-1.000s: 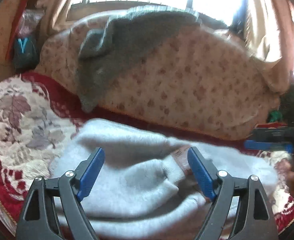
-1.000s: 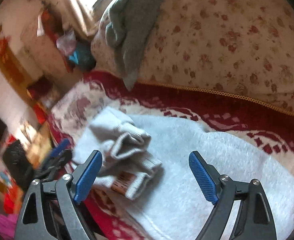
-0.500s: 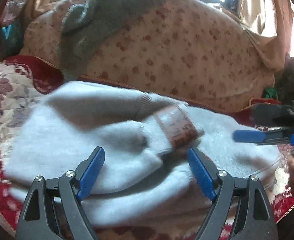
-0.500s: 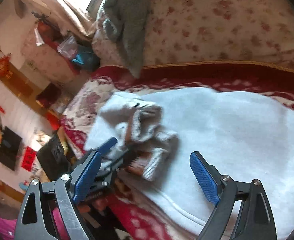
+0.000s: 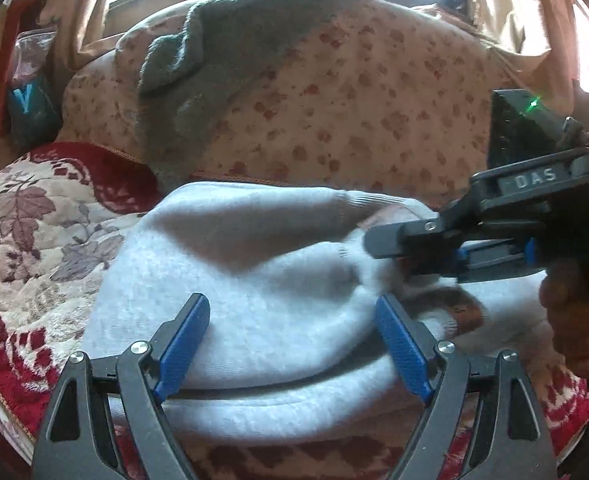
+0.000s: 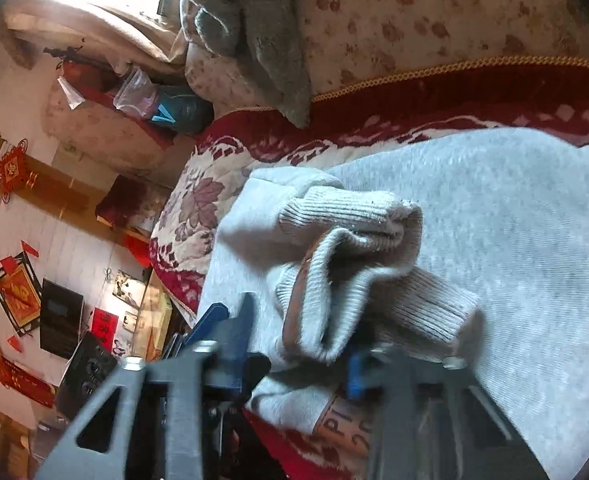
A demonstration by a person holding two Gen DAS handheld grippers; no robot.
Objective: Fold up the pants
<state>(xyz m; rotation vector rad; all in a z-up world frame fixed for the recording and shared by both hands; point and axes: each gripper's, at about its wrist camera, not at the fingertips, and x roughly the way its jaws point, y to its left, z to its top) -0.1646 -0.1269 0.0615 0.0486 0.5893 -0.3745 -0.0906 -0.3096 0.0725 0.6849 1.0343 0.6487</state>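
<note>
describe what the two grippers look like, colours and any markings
Left gripper: black frame with triangular cut-outs, silver screws, blue ribbed pads. Right gripper: same black frame and blue parts, a grey label reading DAS, and a black box on top with a green light.

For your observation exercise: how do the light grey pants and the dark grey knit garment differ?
The light grey pants lie on the patterned bedspread; the dark grey knit garment drapes over the floral cushion. The pants are paler, with ribbed cuffs. Both are soft and crumpled.
</note>
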